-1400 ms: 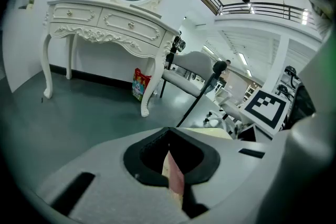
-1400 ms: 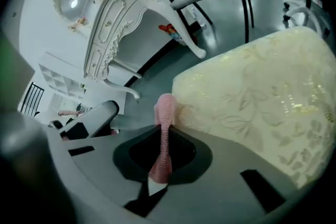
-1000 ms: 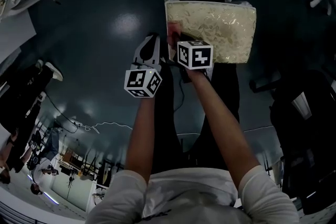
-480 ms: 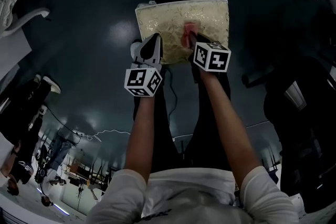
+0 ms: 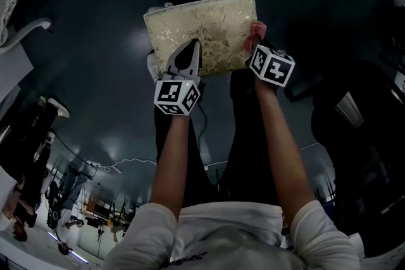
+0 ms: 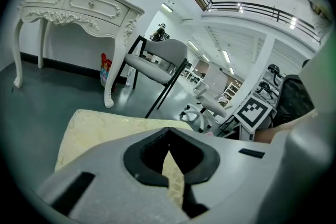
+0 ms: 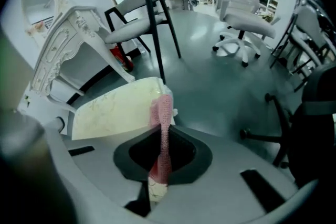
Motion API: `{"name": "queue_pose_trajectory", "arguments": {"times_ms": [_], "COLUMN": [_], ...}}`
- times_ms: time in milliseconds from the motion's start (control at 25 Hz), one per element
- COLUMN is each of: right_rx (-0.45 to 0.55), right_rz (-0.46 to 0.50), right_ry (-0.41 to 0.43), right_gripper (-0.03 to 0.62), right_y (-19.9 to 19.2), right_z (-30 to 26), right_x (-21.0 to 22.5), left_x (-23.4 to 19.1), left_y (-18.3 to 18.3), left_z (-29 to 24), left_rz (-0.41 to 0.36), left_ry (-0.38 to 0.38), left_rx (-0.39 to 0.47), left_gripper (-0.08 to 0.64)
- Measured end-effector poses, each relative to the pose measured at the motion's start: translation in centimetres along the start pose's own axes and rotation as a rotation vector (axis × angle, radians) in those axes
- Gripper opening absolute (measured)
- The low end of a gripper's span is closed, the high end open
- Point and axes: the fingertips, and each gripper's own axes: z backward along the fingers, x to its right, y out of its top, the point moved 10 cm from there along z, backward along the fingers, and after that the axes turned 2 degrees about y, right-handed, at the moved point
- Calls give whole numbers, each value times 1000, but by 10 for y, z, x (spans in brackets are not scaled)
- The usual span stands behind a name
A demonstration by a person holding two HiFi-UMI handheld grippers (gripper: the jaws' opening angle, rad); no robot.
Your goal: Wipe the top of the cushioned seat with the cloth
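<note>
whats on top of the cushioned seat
The top of the cushioned seat looks bare. The left gripper, jaws together, hangs over its near edge and hides the fabric beneath. The pink cloth, clamped in the right gripper, sits at the right edge; contact unclear.

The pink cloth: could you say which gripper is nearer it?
Right. The right gripper has its jaws shut on the cloth at the right edge of the seat; the left gripper is over its near edge, apart.

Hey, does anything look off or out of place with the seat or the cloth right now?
Nothing is spilled or damaged. One oddity: the pink cloth is pinched into a narrow strip in the right claw and sits at the right edge of the cushioned seat, not over its top.
</note>
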Motion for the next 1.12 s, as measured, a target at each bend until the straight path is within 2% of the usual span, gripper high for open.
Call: {"name": "queue_pose_trajectory", "arguments": {"times_ms": [40, 160, 400, 480, 600, 840, 1000, 1120], "right_rx": [-1, -6, 23, 44, 25, -99, -168, -209], "right_rz": [-38, -120, -67, -80, -85, 59, 147, 206], "right_ry": [-18, 6, 5, 65, 203, 436, 501, 494], "right_gripper": [21, 21, 21, 21, 21, 21, 21, 21], "right_y": [0, -2, 2, -1, -16, -72, -102, -118], "right_z": [-1, -11, -1, 7, 9, -20, -36, -50], "right_x": [7, 24, 12, -11, -57, -176, -242, -270], "left_x": [2, 4, -8, -21, -46, -111, -140, -152], "left_y": [-1, -3, 1, 4, 9, 16, 19, 15], "left_z": [-1, -2, 11, 23, 45, 100, 129, 141], "left_rz": [-5, -24, -17, -11, -5, 10, 13, 20], "left_ry": [-12, -40, -36, -16, 24, 129, 172, 192], "left_rx": [-6, -17, -3, 7, 19, 41, 50, 54], "left_gripper": [12, 13, 12, 12, 13, 12, 13, 12]}}
